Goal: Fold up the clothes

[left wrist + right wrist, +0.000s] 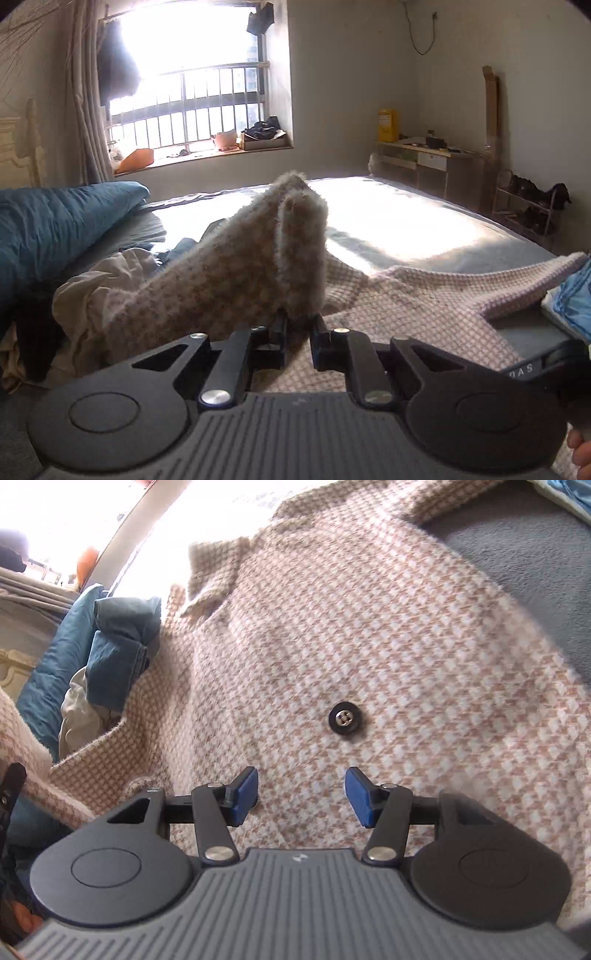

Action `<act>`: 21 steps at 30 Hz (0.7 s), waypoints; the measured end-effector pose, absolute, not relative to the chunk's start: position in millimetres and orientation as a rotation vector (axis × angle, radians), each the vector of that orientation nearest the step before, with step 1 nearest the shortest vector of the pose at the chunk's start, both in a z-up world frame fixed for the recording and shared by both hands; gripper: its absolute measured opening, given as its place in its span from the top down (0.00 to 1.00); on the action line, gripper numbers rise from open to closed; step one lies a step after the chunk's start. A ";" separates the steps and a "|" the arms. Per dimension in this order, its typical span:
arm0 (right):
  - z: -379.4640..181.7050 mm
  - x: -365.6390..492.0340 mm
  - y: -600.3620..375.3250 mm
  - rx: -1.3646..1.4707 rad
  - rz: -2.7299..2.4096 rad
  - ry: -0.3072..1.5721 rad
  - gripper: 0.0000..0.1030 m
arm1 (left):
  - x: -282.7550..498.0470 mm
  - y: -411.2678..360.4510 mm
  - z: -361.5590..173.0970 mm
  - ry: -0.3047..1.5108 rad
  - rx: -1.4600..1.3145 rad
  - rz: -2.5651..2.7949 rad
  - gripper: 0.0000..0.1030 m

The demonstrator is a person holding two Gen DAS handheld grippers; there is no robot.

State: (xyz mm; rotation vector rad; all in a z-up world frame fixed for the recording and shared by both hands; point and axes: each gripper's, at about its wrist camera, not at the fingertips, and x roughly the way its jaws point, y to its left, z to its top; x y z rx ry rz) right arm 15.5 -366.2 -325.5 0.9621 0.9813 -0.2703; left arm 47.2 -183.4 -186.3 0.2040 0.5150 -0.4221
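A pink-and-white checked wool coat (424, 306) lies spread on the bed. My left gripper (299, 332) is shut on a fuzzy fold of the coat (236, 266), which stands lifted above the rest and hides the fingertips. In the right wrist view the coat (369, 627) fills the frame, with its collar (218, 572) at the upper left and a black button (345, 718) in the middle. My right gripper (301, 794) hovers just over the cloth below that button, open, its blue pads (245, 794) apart with nothing between them.
The bed has a grey sheet (406, 221). A blue duvet (55, 229) and a crumpled white garment (92, 291) lie at the left, and folded blue cloth (572, 295) at the right edge. A desk (432, 162) and a shoe rack (528, 206) stand by the far wall.
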 end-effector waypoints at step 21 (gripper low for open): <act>-353.5 5.2 -400.1 0.995 -0.150 1.036 0.46 | 40.1 -104.8 -313.2 1.373 -0.209 -0.583 0.65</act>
